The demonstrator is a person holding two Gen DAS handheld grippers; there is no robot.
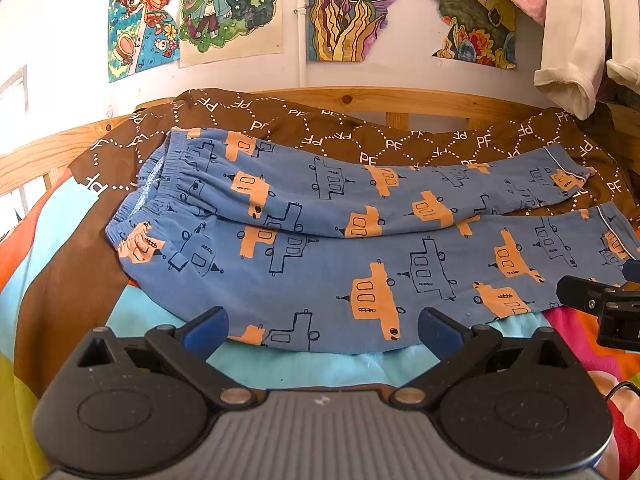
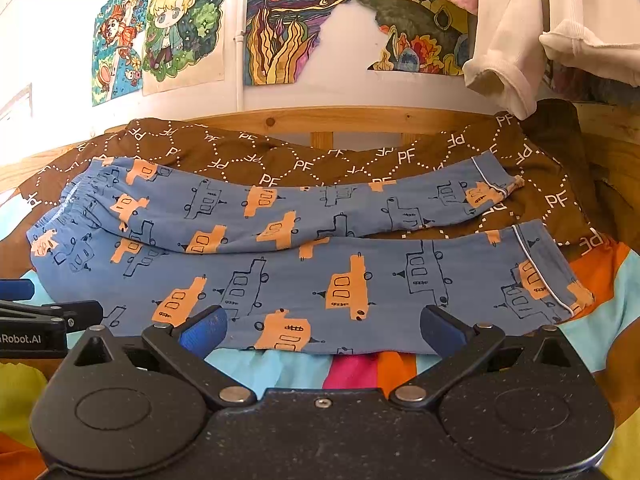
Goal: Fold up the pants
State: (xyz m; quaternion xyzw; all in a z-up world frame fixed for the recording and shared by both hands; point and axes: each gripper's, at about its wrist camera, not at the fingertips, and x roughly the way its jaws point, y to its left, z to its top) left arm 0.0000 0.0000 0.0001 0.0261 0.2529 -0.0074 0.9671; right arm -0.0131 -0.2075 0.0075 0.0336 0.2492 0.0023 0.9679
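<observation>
On a bed (image 1: 280,372) covered with a bright patchwork sheet of turquoise, orange, pink and yellow-green, a brown quilt (image 1: 280,120) printed with white dotted hexagons and the letters PF lies bunched along the far side, against a pale wooden bed frame (image 1: 400,100). Behind the frame a white wall carries several colourful hand-drawn pictures (image 2: 184,28), and a cream garment (image 2: 512,40) hangs down at the far right. Spread across the middle of the bed is the pair of blue pants (image 1: 320,272), patterned with orange and outlined boats; its gathered elastic waistband is at the left and its two legs run to the right, the far leg lying partly on the brown quilt and the near leg on the sheet, with the cuffs apart at the right end. The left tongs (image 1: 322,330) sit at the near edge of the pants toward the waistband half, their blue-padded fingers spread wide with nothing between them. The right tongs (image 2: 324,330) sit at the near edge further right, toward the cuffs, likewise spread wide and holding nothing. Each tool shows at the edge of the other's view.
</observation>
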